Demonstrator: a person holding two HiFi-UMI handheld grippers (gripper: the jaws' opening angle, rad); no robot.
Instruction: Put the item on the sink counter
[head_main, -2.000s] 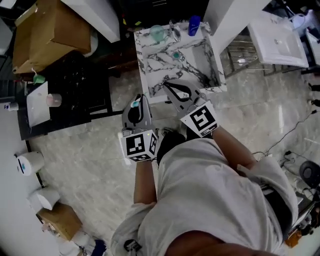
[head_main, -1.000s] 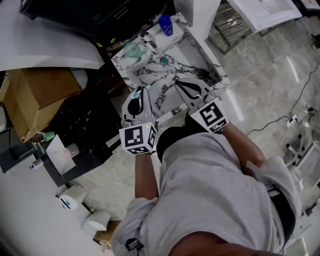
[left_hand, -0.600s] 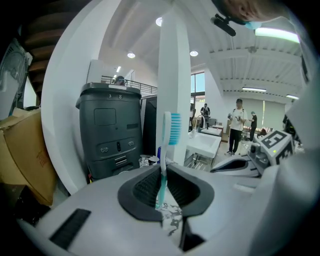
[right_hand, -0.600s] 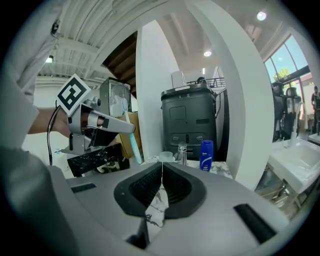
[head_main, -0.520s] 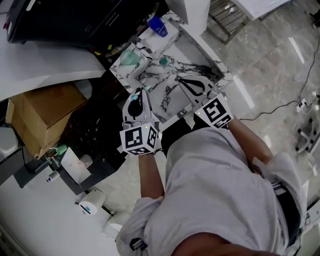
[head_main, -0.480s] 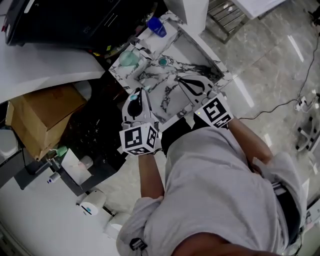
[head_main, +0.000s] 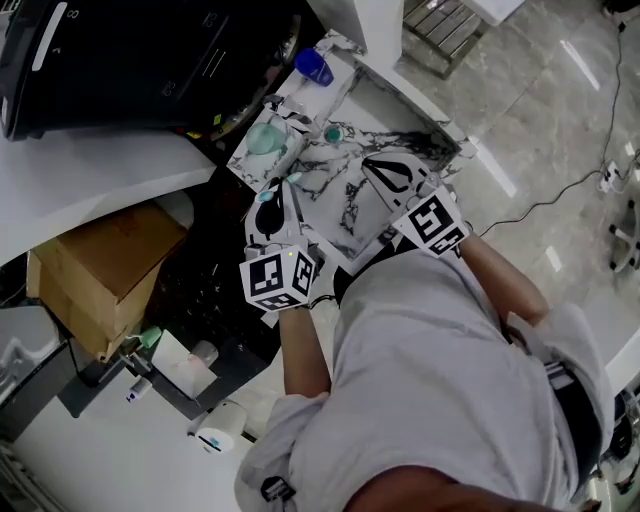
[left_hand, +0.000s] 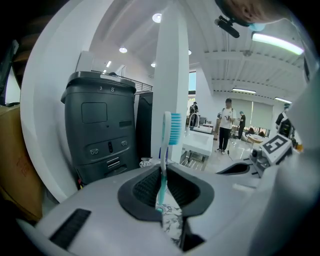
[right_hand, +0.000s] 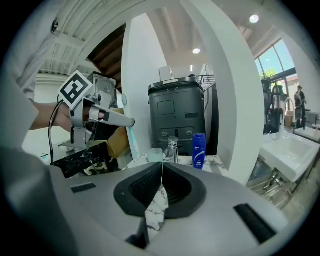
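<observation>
The marble sink counter lies ahead, its basin on the right. My left gripper hovers over the counter's near left corner, shut on a teal toothbrush that stands upright between the jaws, bristles up. The right gripper view shows that gripper and the toothbrush left of a green cup. My right gripper hangs over the counter's near edge, jaws shut with nothing between them.
On the counter stand a green cup, a faucet and a blue bottle. A black appliance and a white column rise behind. A cardboard box and a dark side table sit to the left.
The head view has swung, so the counter now sits higher and more tilted. Both grippers have come forward over the counter's near edge; the left still holds the toothbrush.
</observation>
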